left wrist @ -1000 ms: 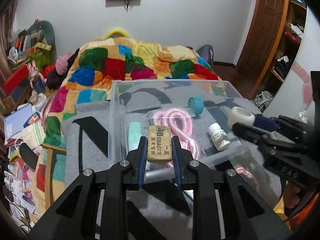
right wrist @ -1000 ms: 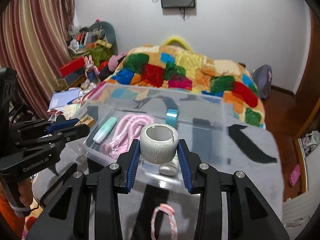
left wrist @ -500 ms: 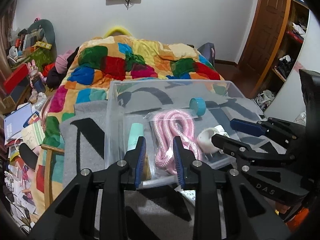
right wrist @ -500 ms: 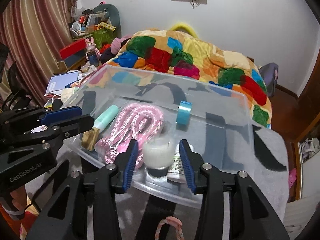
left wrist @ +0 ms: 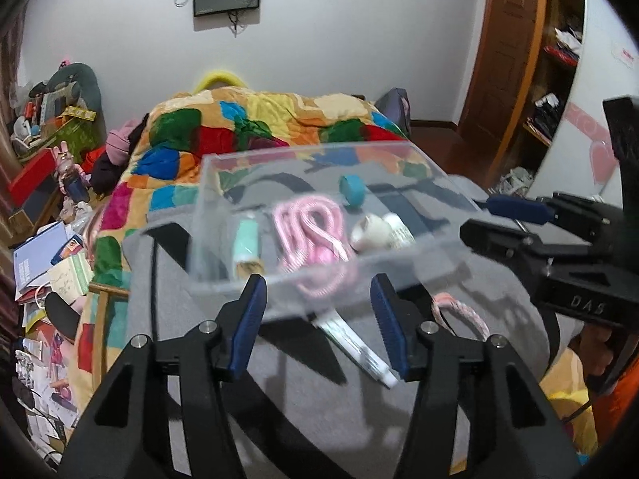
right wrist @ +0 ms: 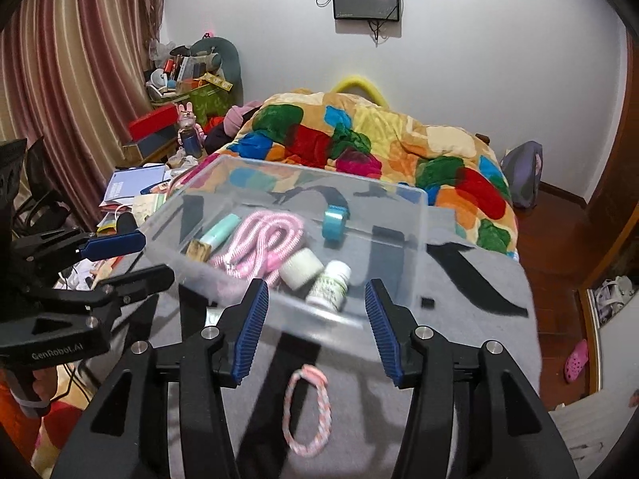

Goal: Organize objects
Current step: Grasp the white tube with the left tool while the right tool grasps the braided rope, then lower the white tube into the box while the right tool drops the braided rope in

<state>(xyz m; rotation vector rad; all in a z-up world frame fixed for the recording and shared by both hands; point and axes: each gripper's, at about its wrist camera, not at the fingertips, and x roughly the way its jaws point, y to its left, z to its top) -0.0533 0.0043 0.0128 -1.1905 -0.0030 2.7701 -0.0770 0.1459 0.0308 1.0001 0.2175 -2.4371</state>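
A clear plastic bin (left wrist: 223,167) (right wrist: 419,215) stands on a grey mat. In it lie a tan eraser (right wrist: 198,250), a mint tube (right wrist: 217,231), a pink rope (right wrist: 259,247), a teal tape roll (right wrist: 333,221), a white bandage roll (right wrist: 300,268) and a white pill bottle (right wrist: 329,284). My left gripper (left wrist: 318,321) is open and empty just in front of the bin. My right gripper (right wrist: 316,329) is open and empty in front of the bin. A pink braided bracelet (right wrist: 306,413) (left wrist: 459,311) and a white tube (left wrist: 357,349) lie on the mat outside the bin.
The grey mat (right wrist: 459,359) has black lettering and covers the surface. Behind it is a bed with a patchwork quilt (right wrist: 379,147). Cluttered papers and boxes (right wrist: 135,187) lie at the left. A wooden door and shelves (left wrist: 519,60) stand at the right.
Both grippers let go of their loads, the eraser and the bandage roll, into the bin. Both have opened wide and pulled back toward the front of the bin.
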